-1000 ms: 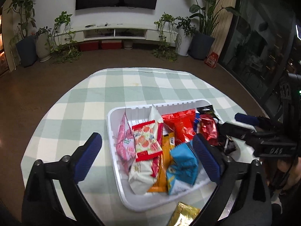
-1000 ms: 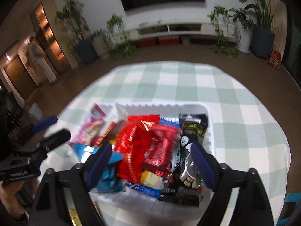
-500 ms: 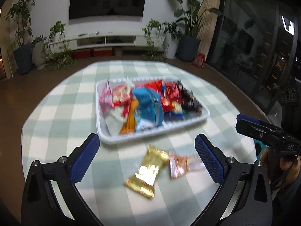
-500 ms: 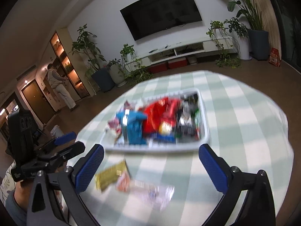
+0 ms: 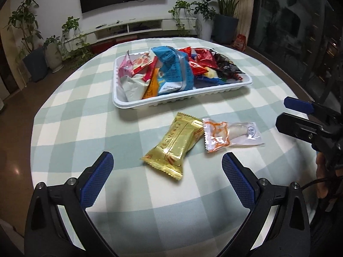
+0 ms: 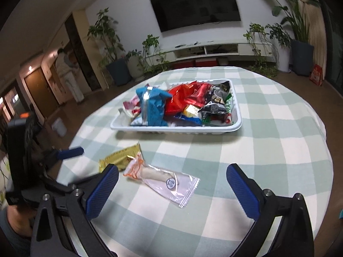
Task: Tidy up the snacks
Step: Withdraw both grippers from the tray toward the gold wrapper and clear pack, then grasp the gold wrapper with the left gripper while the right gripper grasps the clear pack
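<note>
A white tray heaped with several snack packets stands mid-table. A gold packet and a clear packet with orange print lie side by side on the cloth in front of the tray. My left gripper is open and empty, just short of the gold packet. My right gripper is open and empty, with the clear packet between and ahead of its fingers. Each gripper shows in the other's view, the right one and the left one.
The round table wears a green-and-white checked cloth. Potted plants, a TV wall and a low shelf stand far behind. A person stands at a doorway at the far left.
Both grippers have pulled back from over the tray toward the near table edge. The gold and clear packets in front of the tray have come into view.
</note>
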The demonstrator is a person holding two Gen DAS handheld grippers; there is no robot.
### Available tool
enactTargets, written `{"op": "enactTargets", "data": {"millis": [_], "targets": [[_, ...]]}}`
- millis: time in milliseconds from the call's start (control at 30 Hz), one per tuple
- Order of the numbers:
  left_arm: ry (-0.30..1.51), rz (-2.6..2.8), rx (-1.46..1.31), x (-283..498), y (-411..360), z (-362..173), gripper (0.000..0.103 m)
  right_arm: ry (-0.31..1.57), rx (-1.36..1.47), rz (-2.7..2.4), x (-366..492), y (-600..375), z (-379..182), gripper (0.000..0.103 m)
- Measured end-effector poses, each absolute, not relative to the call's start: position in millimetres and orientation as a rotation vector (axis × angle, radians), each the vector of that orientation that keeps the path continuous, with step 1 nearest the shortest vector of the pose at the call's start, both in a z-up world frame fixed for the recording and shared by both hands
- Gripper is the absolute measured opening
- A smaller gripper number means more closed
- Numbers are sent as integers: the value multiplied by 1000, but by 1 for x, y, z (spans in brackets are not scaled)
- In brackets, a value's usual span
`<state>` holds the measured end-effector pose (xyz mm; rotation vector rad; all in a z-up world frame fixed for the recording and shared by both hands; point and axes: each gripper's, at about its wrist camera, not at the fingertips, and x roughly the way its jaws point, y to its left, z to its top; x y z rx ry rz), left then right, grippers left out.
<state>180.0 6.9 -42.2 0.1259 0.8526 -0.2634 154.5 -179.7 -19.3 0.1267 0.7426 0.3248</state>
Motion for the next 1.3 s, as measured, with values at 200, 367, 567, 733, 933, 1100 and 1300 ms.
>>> {"op": "enactTargets", "data": {"millis": [200,367,567,733,933,1100,1300], "targets": [[882,-229,123,192,16,-44,102,775,93,312,159,-176,-27,103],[893,-241,138,197,17,-43,102,808,74,325,168,-176,-30,102],[922,-269,149,206,20,-46,102,842,5,382,179,-173,-34,94],[955,-309,218,218,14,-48,102,866,-18,421,188,-169,-39,93],[1003,-345,316,242,11,-50,102,886,-67,454,190,-163,-45,93],[1028,-375,326,256,10,-51,101,887,-112,459,185,-160,-48,93],[1094,-477,378,263,-9,-62,96,893,-112,456,185,-162,-49,93]]}}
